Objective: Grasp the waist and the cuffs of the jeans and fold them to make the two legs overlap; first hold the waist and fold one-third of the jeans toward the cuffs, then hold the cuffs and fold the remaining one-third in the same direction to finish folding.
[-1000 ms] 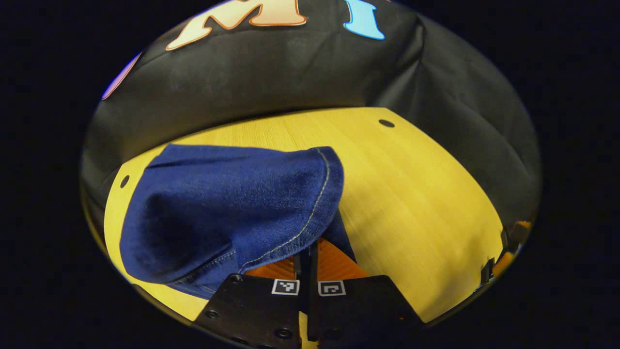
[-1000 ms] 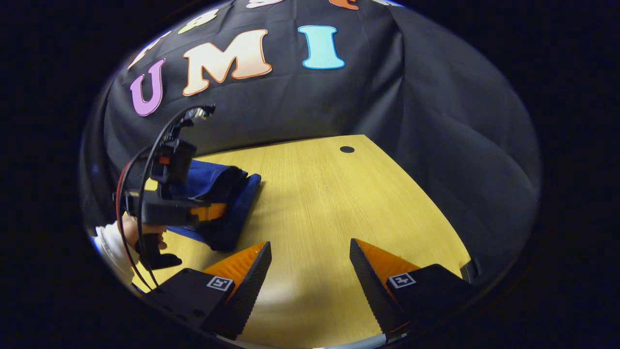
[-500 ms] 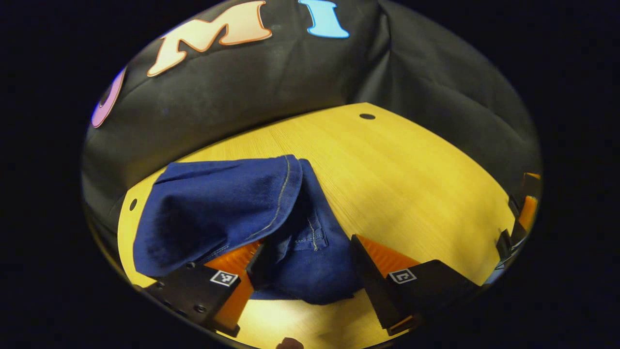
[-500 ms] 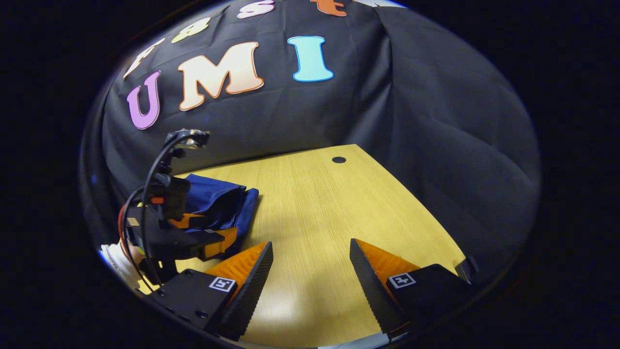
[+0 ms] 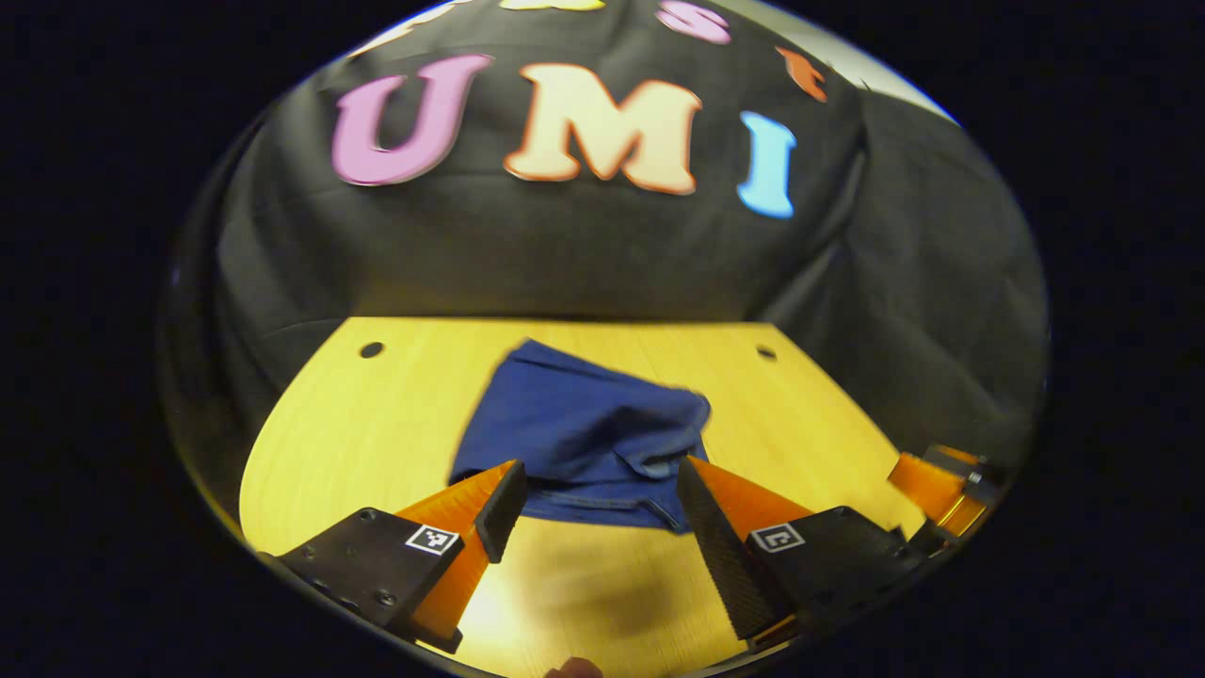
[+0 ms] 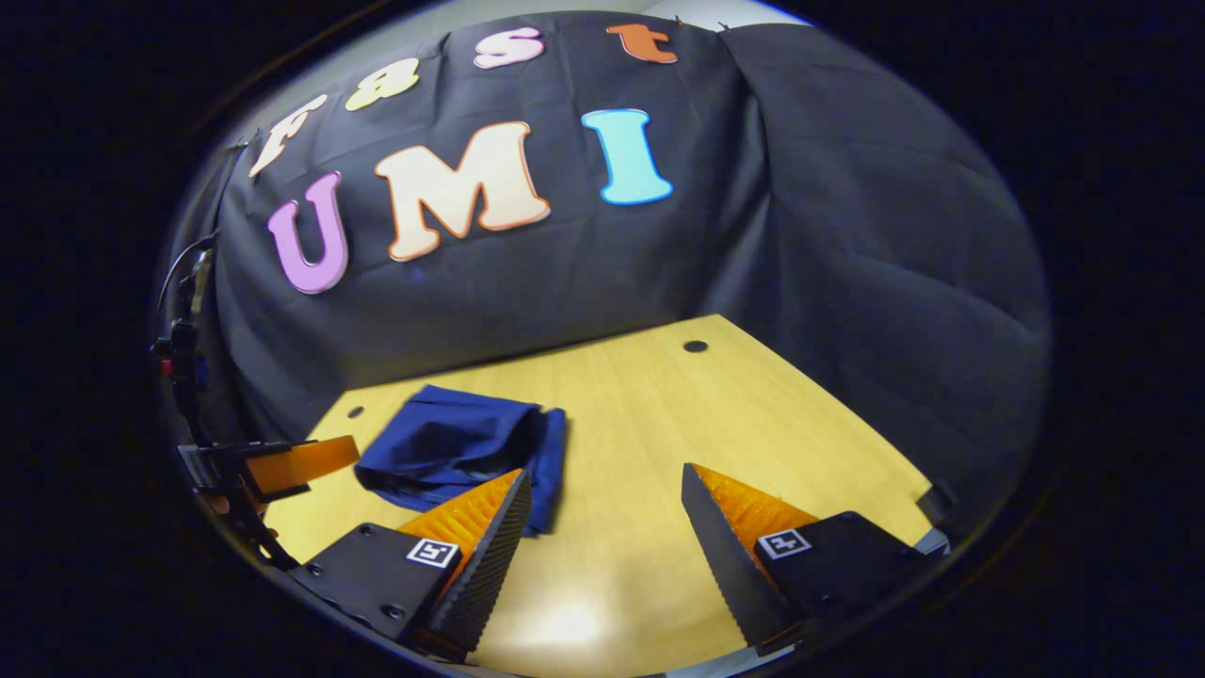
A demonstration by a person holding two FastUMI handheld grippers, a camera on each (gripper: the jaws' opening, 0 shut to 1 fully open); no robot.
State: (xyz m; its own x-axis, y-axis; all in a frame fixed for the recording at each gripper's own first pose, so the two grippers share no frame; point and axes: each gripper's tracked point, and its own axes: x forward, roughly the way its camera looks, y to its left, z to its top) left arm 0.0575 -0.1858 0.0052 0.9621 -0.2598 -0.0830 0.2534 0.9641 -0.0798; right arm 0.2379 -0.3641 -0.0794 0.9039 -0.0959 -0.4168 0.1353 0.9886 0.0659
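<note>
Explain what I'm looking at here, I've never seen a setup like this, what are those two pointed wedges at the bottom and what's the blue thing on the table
Those wedges are the two fingers of a hand-held gripper; a person holds one in each hand. Each picture comes from a fisheye camera riding on a gripper and looking forward along its fingers. In the left gripper view, the left gripper stands open and holds nothing; at the right edge of that view is the other gripper. The right gripper is open and empty too. The blue thing is a pair of jeans, folded into a bundle and lying on the wooden table in front of a black cloth wall. Neither gripper touches them.
</note>
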